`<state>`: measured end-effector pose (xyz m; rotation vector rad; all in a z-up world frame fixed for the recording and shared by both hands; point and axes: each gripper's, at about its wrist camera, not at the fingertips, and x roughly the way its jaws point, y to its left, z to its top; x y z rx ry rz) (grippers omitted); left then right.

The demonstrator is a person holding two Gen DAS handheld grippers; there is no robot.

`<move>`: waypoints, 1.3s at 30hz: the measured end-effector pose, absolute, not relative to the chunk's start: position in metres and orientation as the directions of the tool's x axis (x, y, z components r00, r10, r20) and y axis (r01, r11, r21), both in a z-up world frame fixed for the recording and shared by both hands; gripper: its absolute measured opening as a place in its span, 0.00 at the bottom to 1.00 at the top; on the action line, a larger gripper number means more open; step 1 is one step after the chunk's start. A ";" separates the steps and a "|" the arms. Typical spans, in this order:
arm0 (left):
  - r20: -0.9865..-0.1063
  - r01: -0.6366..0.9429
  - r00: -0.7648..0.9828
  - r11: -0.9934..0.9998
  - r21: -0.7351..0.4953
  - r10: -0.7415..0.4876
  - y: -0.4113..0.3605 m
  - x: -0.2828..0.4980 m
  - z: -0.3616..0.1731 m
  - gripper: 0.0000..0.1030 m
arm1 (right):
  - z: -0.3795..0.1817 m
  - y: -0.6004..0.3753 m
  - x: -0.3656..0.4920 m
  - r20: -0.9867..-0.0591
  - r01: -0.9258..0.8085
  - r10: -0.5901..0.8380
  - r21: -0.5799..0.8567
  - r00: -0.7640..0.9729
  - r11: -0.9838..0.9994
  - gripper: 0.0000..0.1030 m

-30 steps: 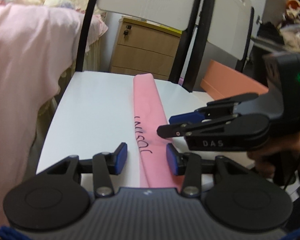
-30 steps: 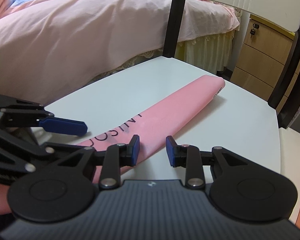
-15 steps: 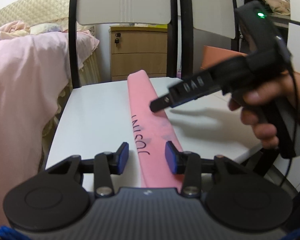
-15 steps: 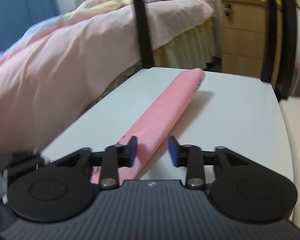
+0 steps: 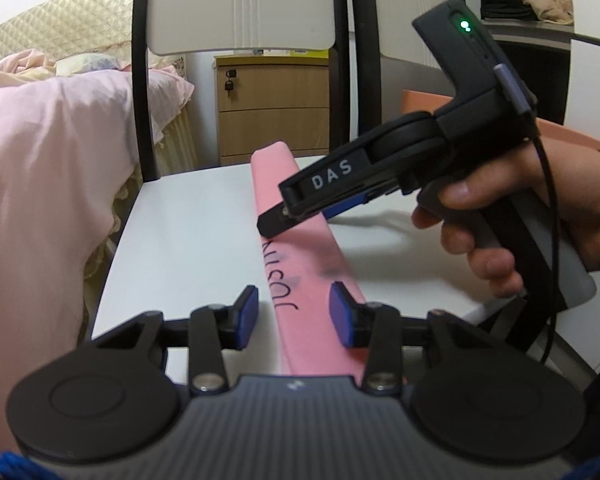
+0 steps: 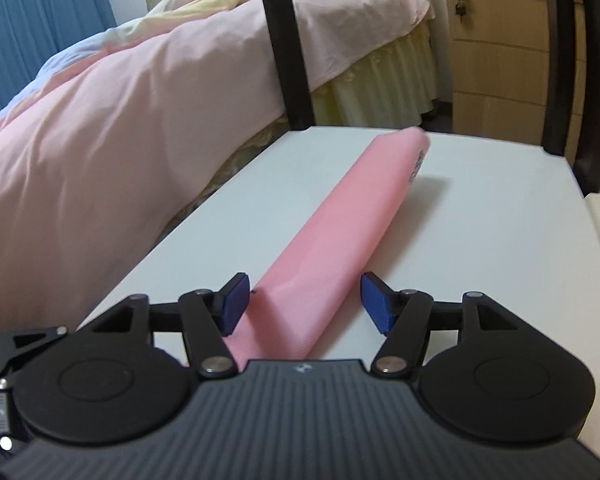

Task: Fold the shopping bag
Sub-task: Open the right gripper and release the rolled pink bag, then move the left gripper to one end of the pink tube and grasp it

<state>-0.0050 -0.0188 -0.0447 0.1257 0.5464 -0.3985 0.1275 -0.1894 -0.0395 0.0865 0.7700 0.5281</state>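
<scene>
The pink bag (image 5: pixel 300 240) lies on the white counter (image 5: pixel 188 232) as one long, narrow strip, running away from both cameras toward the chair backs, black lettering showing on its near half. The left gripper (image 5: pixel 293 316) sits low at the near end, its blue fingers (image 5: pixel 246 314) spread wide, one on each side of the strip and touching nothing. In the left view the right gripper (image 5: pixel 284 216) comes in from the right, held by a hand (image 5: pixel 540 216), tilted down with its tip right over the middle of the strip; whether it touches the fabric, I cannot tell. From its own camera, the right gripper (image 6: pixel 304 304) has its blue fingers (image 6: pixel 374 302) open too, straddling the bag (image 6: pixel 360 216), nothing pinched. The far end of the bag looks rounded and lies near the counter's far edge (image 6: pixel 480 168). A bed (image 6: pixel 120 120) with pink covers runs along the left, and a wooden drawer unit (image 5: pixel 272 108) stands beyond the counter.
</scene>
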 end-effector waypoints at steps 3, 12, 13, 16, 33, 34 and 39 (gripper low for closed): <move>-0.530 0.405 0.776 0.914 0.004 -0.342 -0.018 -0.006 -0.044 0.41 | -0.037 -0.193 0.129 -0.619 -0.427 0.527 0.319 0.583 0.846 0.63; -0.530 0.415 0.773 0.910 0.007 -0.349 -0.018 -0.005 -0.044 0.41 | -0.031 -0.216 0.126 -0.463 -0.457 0.739 0.586 0.490 0.670 0.63; -0.529 0.415 0.774 0.910 0.009 -0.348 -0.018 -0.005 -0.045 0.41 | -0.031 -0.216 0.126 -0.460 -0.459 0.747 0.594 0.480 0.660 0.62; -0.528 0.418 0.774 0.909 0.012 -0.349 -0.019 -0.006 -0.045 0.40 | -0.026 -0.213 0.125 -0.501 -0.454 0.695 0.529 0.515 0.717 0.64; -0.517 0.407 0.756 0.907 -0.109 -0.401 -0.002 -0.012 -0.039 0.41 | -0.035 -0.172 0.114 -0.669 -0.551 0.431 0.038 0.605 0.833 0.32; -0.512 0.395 0.754 0.907 -0.146 -0.411 0.005 -0.015 -0.037 0.42 | -0.035 -0.172 0.111 -0.668 -0.560 0.429 0.023 0.607 0.828 0.32; -0.515 0.317 0.717 0.878 -0.360 -0.470 0.040 -0.022 -0.039 0.47 | -0.033 -0.170 0.098 -0.671 -0.596 0.432 -0.019 0.603 0.803 0.29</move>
